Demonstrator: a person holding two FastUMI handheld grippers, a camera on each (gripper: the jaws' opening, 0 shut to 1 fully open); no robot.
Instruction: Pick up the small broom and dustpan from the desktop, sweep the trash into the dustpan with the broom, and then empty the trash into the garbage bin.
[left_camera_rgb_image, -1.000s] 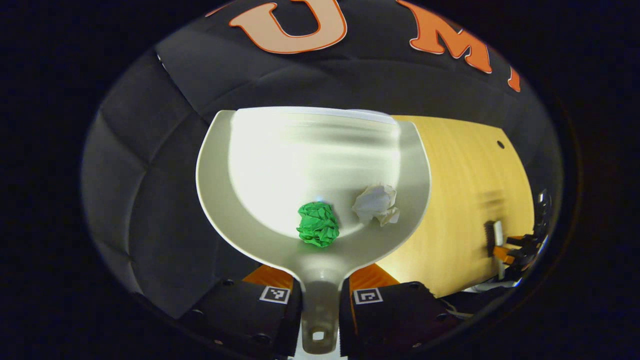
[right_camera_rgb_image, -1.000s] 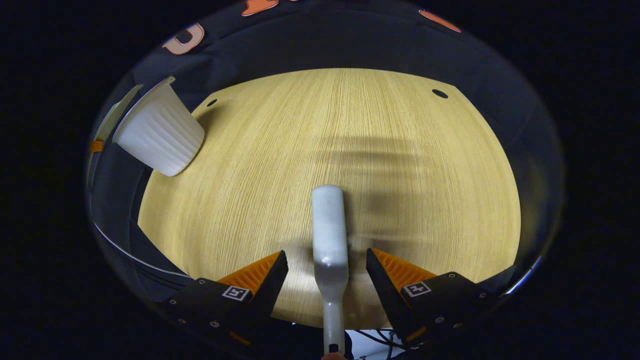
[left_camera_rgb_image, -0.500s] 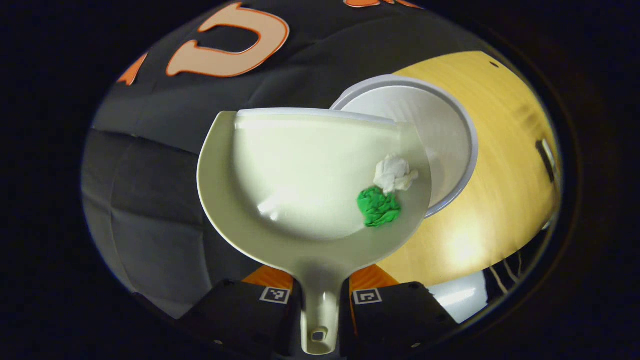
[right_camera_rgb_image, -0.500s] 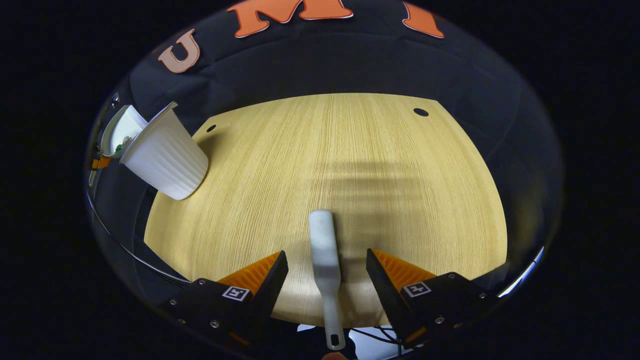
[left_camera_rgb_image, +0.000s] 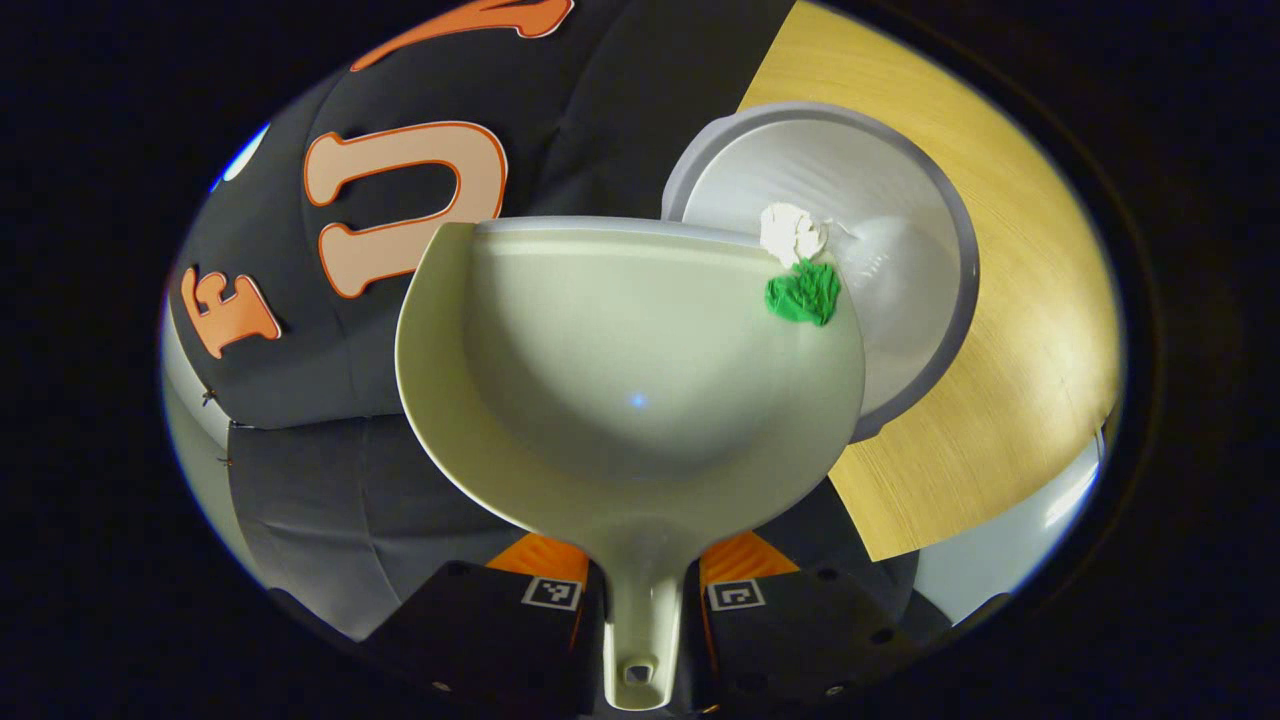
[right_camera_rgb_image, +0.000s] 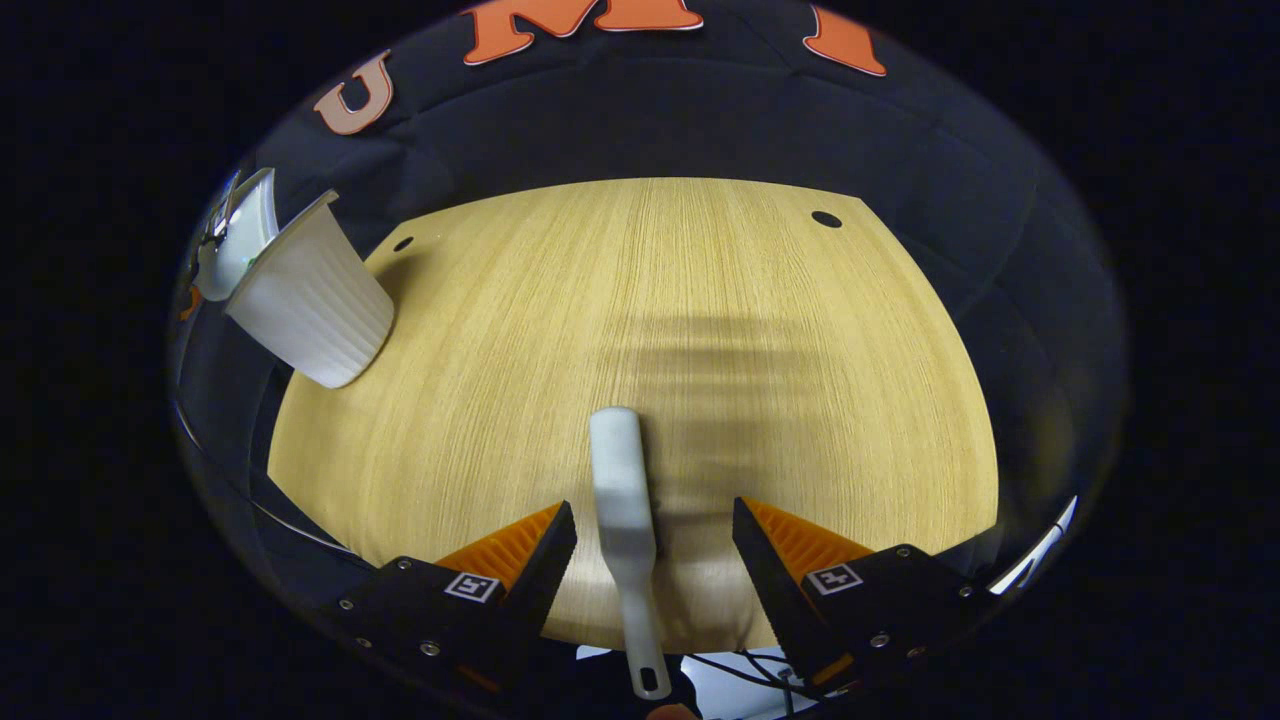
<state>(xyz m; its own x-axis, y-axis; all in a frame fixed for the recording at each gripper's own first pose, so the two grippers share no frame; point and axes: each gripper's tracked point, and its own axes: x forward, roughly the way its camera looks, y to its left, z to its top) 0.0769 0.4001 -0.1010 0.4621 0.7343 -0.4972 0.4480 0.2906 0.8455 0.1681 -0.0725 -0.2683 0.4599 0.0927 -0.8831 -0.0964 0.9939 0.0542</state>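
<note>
Dustpan (left_camera_rgb_image: 620, 380): rigid light plastic, looking slick; best hold is narrow handle, where left gripper (left_camera_rgb_image: 640, 610) jaws are clamping. Pan tilting over garbage bin (left_camera_rgb_image: 900, 240) at desk (left_camera_rgb_image: 1020, 330) corner; green wad (left_camera_rgb_image: 803, 293) and white wad (left_camera_rgb_image: 792, 232) sliding off lip. Broom (right_camera_rgb_image: 622, 500) lying on desk between right gripper (right_camera_rgb_image: 655, 545) jaws, spread apart. Nothing obstructing bin mouth.

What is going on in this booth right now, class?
A person is emptying swept-up trash. The left gripper is shut on the handle of the dustpan, tipped over the white garbage bin. A white paper ball and a green paper ball sit at the pan's lip. The right gripper is open, the small broom lying on the desktop between its fingers.
</note>
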